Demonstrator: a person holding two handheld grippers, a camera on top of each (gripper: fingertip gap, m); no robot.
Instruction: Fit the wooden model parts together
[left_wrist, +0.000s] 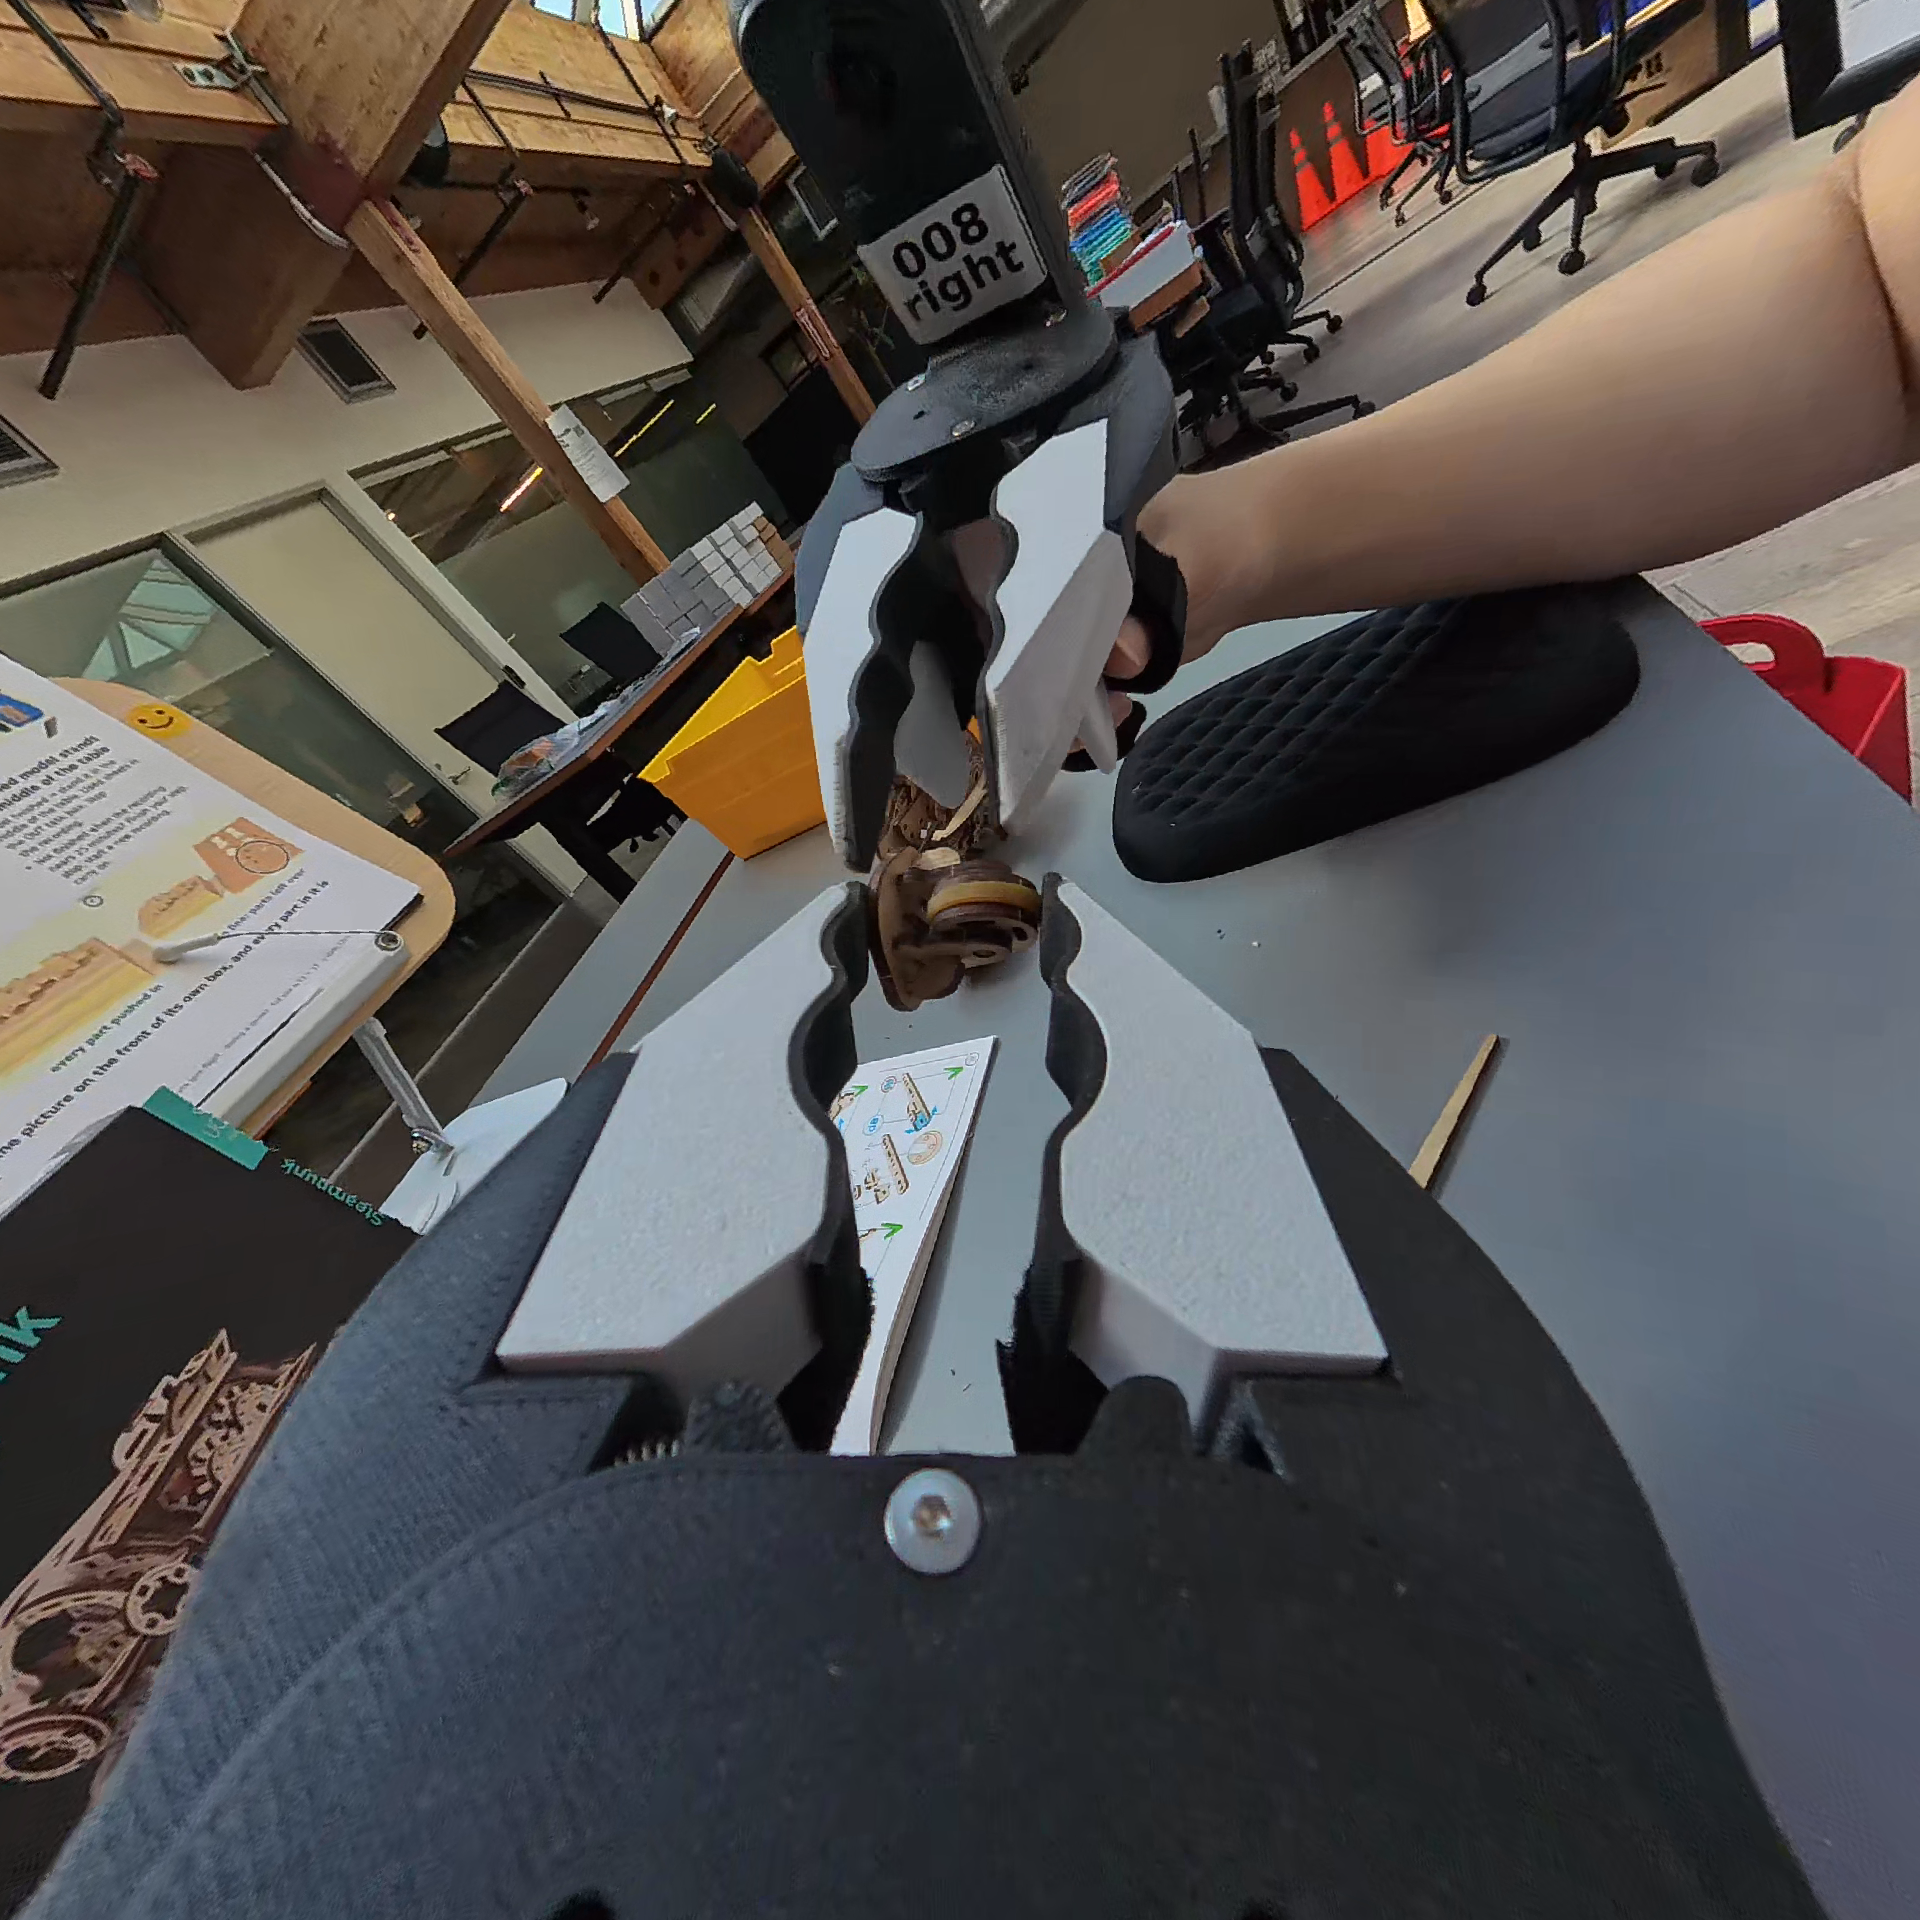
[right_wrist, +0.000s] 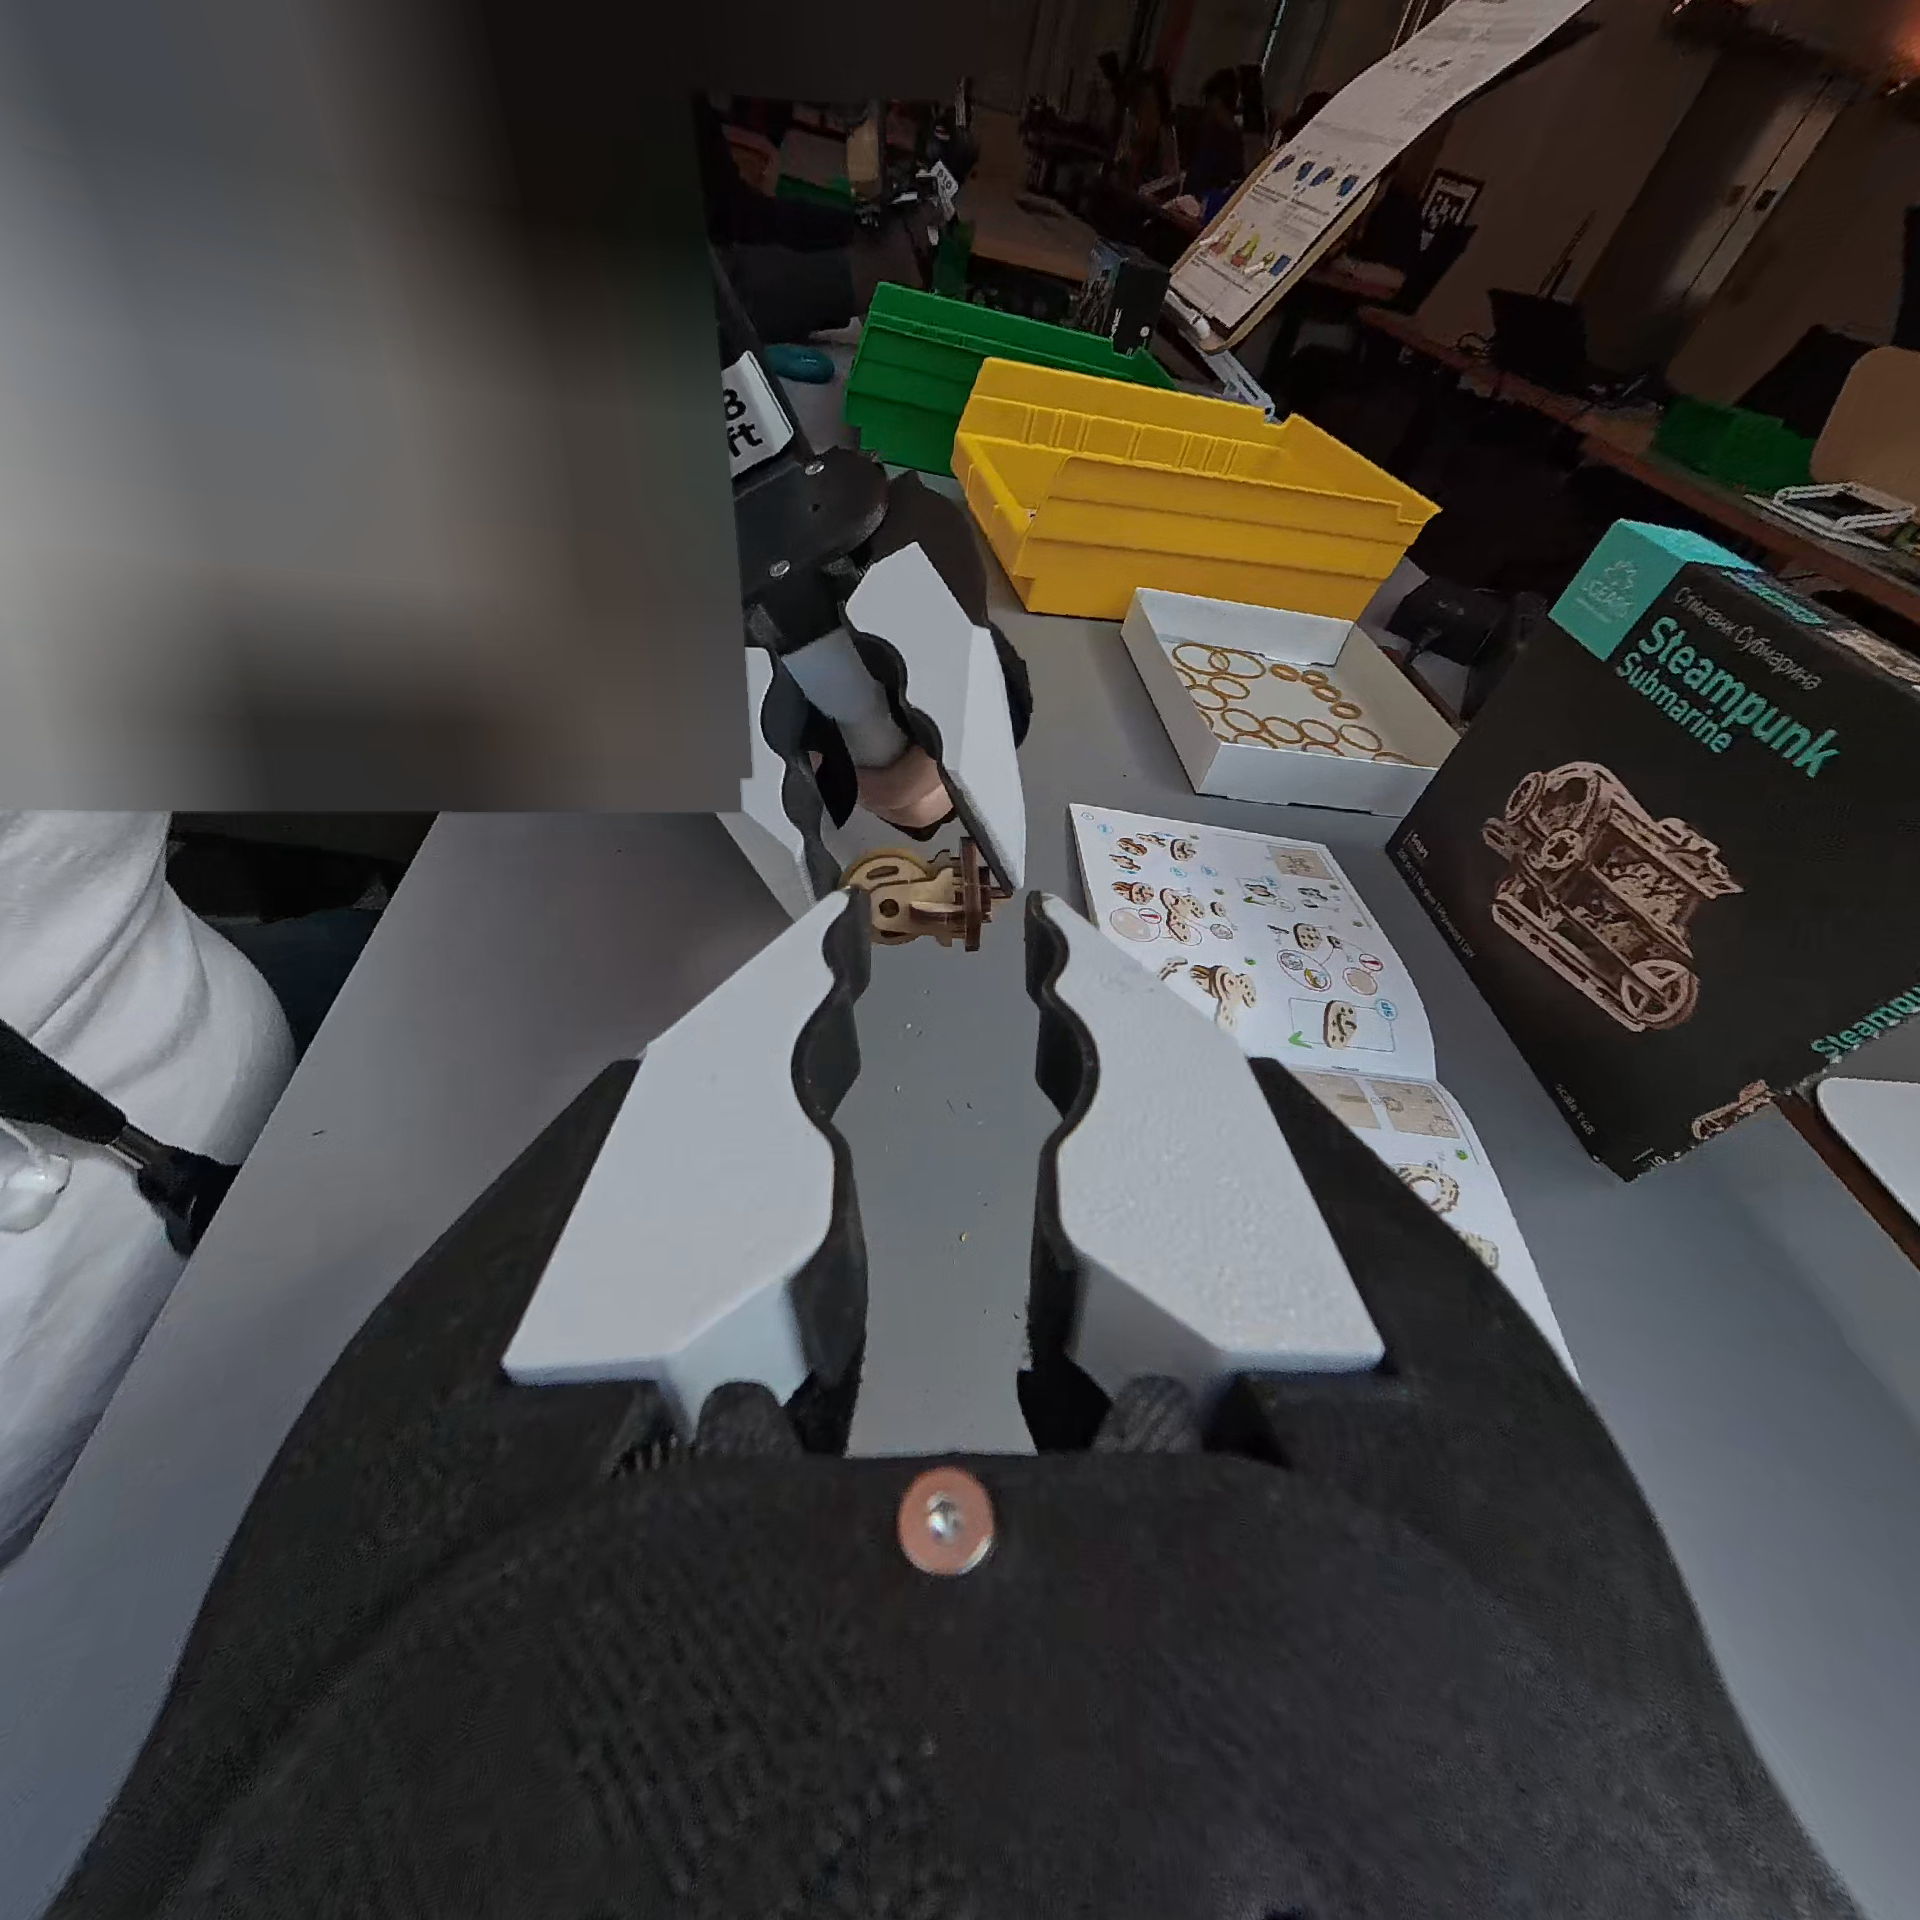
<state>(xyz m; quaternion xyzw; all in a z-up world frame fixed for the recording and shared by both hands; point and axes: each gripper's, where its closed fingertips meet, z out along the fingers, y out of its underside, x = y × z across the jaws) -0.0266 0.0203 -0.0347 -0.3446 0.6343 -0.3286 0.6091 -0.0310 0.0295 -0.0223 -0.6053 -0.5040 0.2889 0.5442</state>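
We hold our white-fingered, black-bodied left tool (left_wrist: 954, 896) low and level, its jaws parted. Our matching right tool (right_wrist: 943, 912) faces it tip to tip, jaws parted too, angled downward. Our bare right forearm (left_wrist: 1507, 457) reaches in from the side.
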